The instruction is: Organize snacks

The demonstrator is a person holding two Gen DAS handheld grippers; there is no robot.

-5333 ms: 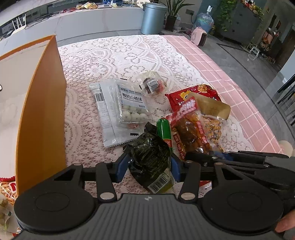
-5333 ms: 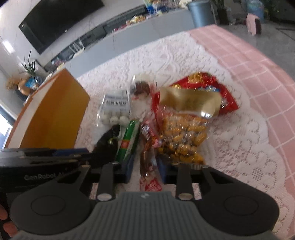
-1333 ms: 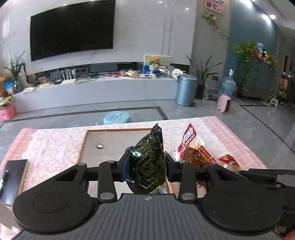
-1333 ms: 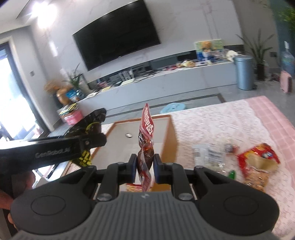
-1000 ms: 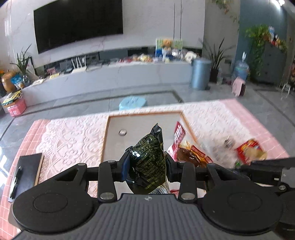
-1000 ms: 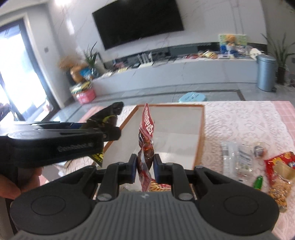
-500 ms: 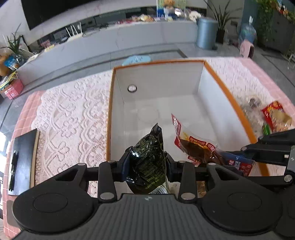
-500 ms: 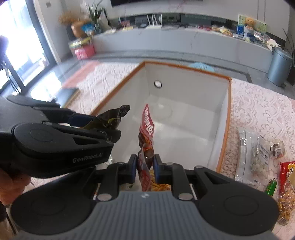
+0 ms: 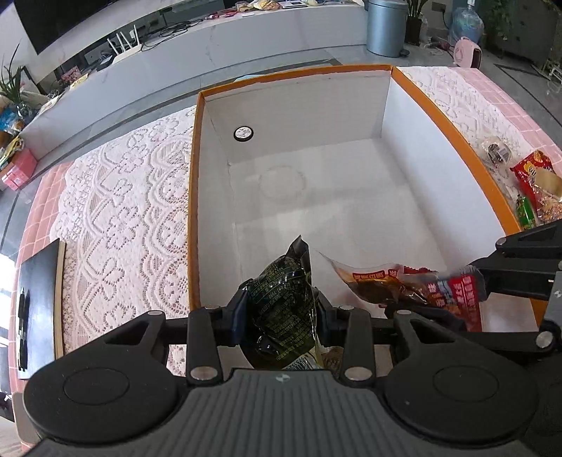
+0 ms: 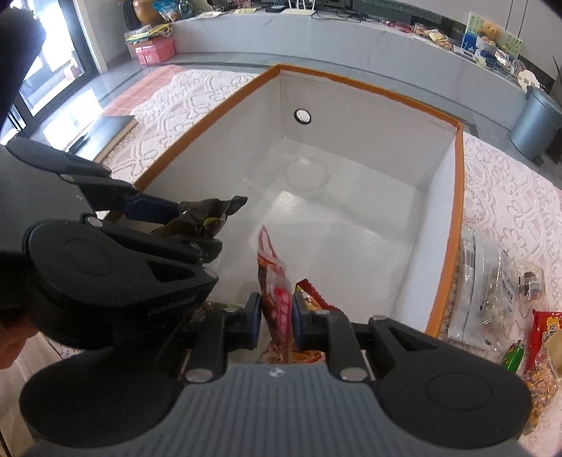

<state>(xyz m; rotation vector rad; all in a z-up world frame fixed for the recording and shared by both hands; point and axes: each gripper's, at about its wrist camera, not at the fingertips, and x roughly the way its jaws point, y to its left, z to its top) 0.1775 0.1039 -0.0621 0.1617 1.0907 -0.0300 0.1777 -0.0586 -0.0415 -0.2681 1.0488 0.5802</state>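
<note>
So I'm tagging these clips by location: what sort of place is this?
Most likely a home living room: a large wall-mounted TV hangs over a long low console cluttered with household items, and houseplants stand nearby. The work surface is a lace-covered table holding an orange-rimmed box.

Both packets hang over the near end of the box [image 9: 442, 105], the left packet [image 9: 281, 309] beside the right packet [image 9: 404, 284]. More snacks [image 10: 491, 281] lie on the counter [image 9: 123, 211] right of the box.
</note>
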